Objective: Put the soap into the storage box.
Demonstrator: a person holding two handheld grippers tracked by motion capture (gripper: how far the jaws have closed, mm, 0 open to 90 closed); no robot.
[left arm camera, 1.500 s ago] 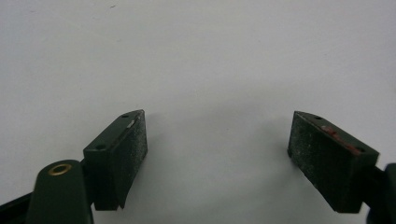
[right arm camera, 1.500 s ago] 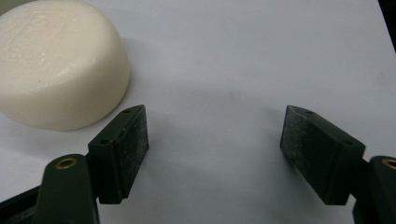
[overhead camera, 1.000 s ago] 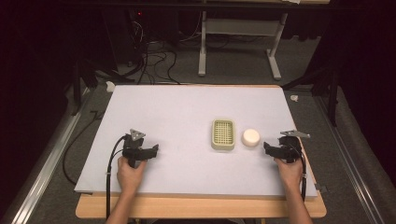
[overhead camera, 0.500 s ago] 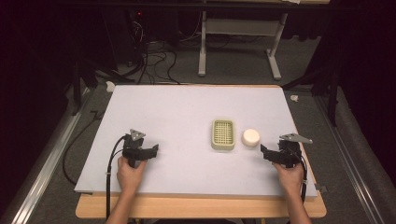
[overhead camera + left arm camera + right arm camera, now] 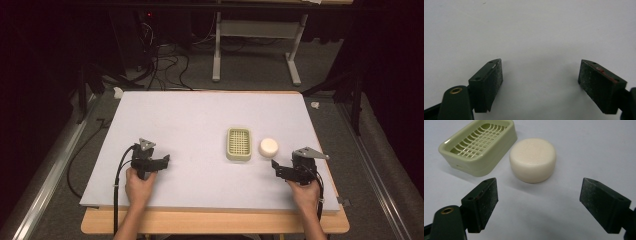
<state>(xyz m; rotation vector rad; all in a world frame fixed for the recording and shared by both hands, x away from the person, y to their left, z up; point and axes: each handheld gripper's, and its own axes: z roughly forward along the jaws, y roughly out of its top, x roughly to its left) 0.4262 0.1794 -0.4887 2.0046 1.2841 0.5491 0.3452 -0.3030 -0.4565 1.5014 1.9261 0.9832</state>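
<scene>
Pale green plastic forms the soap dish [image 5: 238, 144], a rounded rectangular tray with a lattice grid set into its top, and it sits right of centre on the white table mat [image 5: 200, 125]. Just beside it on its right, apart from it by a narrow gap, lies the soap [image 5: 269, 146], a cream-white round puck with a flat top and softly rounded edge.

Your right gripper [image 5: 276, 167] rests near the mat's right edge, pointing toward the soap, with its jaws spread wide and nothing between them. Your left gripper [image 5: 163, 161] sits well apart from both things on the left part of the mat, also spread wide and holding nothing.

From your right gripper view you get the close detail: the soap [image 5: 533, 160] shows a slightly matte, faintly pitted surface, and the soap dish [image 5: 479, 145] shows its curved grid bars and glossy rim, both beyond your right gripper [image 5: 539, 202]. The high view gives neither texture, but it does show the whole layout and both your hands. Your left gripper [image 5: 540, 82] view shows bare white mat [image 5: 529, 30] ahead of its dusty black pads [image 5: 496, 80].
</scene>
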